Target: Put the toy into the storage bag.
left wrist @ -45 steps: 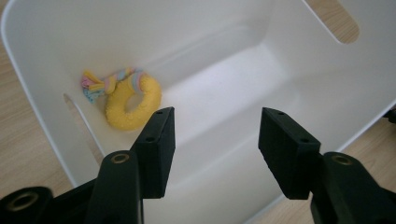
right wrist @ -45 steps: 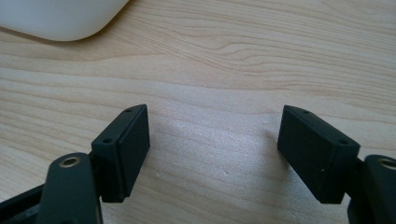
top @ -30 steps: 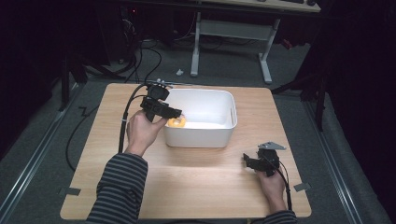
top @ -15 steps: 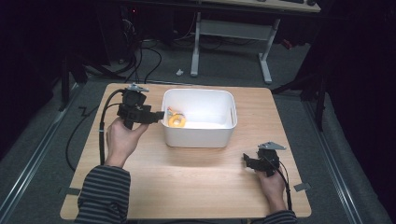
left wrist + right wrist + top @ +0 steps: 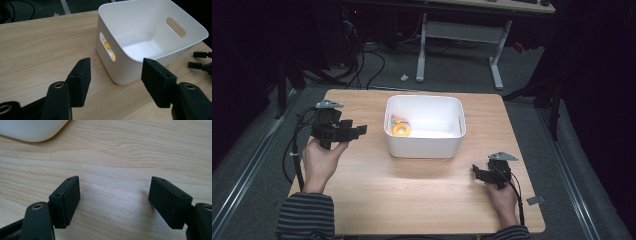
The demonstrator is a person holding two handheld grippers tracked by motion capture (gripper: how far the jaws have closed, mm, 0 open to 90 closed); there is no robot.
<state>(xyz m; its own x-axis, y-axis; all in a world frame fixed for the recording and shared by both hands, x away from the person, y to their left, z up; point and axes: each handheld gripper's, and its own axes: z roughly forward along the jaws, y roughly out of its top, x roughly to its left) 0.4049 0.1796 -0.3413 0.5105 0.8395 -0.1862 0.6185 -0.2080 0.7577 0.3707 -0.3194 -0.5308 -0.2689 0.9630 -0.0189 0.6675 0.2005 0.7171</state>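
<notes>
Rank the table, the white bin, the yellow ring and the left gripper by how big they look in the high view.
Largest to smallest in the high view:
1. table
2. white bin
3. left gripper, though it may sit nearer the camera, so this is less sure
4. yellow ring inside the bin

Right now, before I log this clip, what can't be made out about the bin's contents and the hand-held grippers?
- Yellow ring: too small in the high view to identify; in the left gripper view the white bin wall hides all but a sliver through the handle slot.
- Small item beside the ring: too small in the high view.
- Right hand-held gripper: bin cut off by its view's top edge.
</notes>
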